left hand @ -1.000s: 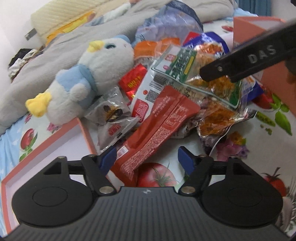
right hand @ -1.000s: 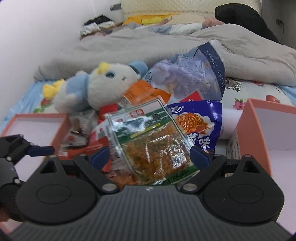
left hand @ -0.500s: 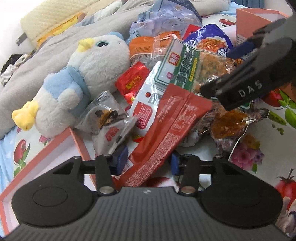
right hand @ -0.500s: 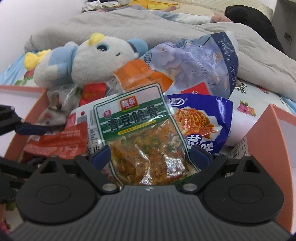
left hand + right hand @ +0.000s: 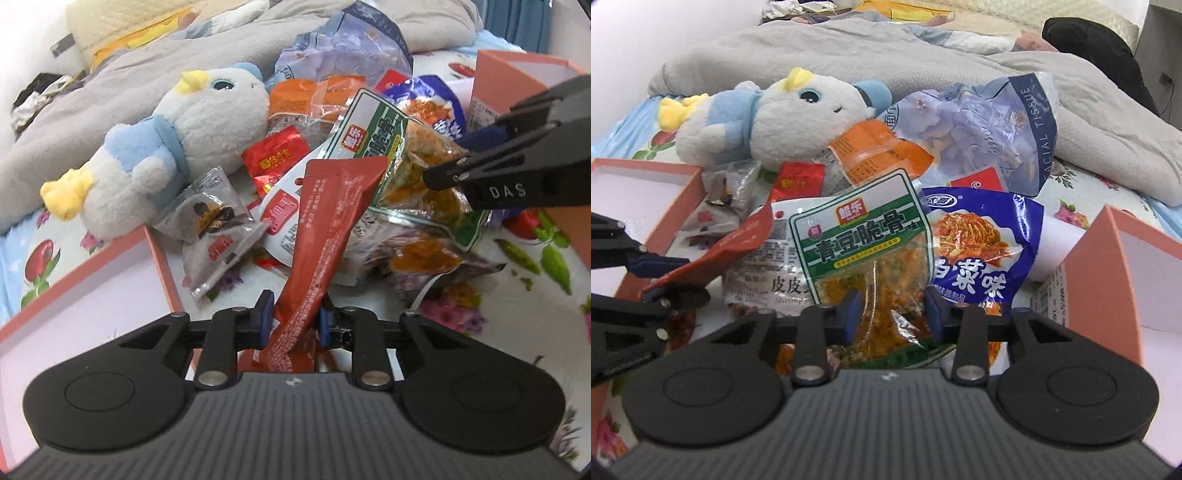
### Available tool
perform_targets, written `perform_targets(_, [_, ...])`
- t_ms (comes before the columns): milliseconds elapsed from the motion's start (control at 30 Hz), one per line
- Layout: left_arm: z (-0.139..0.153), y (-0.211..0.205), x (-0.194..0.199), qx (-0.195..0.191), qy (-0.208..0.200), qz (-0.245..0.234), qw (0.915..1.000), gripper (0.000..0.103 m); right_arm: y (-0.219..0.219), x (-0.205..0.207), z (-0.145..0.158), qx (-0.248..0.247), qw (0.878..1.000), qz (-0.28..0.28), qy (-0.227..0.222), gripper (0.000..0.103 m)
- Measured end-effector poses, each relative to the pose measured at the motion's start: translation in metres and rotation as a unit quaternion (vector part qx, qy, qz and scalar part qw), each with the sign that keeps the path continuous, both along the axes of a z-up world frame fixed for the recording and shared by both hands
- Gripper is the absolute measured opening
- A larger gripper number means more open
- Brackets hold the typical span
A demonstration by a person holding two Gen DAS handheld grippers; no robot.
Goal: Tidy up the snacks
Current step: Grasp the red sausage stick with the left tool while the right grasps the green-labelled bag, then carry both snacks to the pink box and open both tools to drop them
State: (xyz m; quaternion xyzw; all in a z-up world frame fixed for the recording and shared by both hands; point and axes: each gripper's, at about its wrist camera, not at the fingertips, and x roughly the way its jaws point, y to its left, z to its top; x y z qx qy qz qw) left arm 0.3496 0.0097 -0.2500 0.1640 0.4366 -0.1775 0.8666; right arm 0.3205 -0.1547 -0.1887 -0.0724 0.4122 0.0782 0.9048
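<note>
Red snack packet (image 5: 325,236) sits between left gripper (image 5: 291,323) jaws, closing, pads pinching it. Right gripper (image 5: 892,314) closing on green bean packet (image 5: 864,236), maybe squeezed already. Next: lift both, drop into pink box (image 5: 110,273) at nine o'clock.

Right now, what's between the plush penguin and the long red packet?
Left wrist view: two small clear-wrapped snacks and a small red packet lie between the plush penguin and the long red packet.
</note>
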Motion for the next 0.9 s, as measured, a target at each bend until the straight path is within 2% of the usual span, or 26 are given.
perform_targets(233, [0.017,0.0,-0.028,-0.043,0.01,0.047,0.9979,0.028,-0.007,-0.027,0.016,0.013,1.0,-0.009,-0.008,0.031])
perform_targets(533, [0.042,0.013,-0.065,-0.114,0.023,0.13,0.9847,0.028,-0.021,-0.073,0.029,0.044,0.998,-0.033,-0.011,0.03])
perform_targets(900, [0.052,0.016,-0.117,-0.132,0.033,0.169,0.9761,0.028,-0.026,-0.132,0.036,0.086,0.995,-0.058,0.005,0.03])
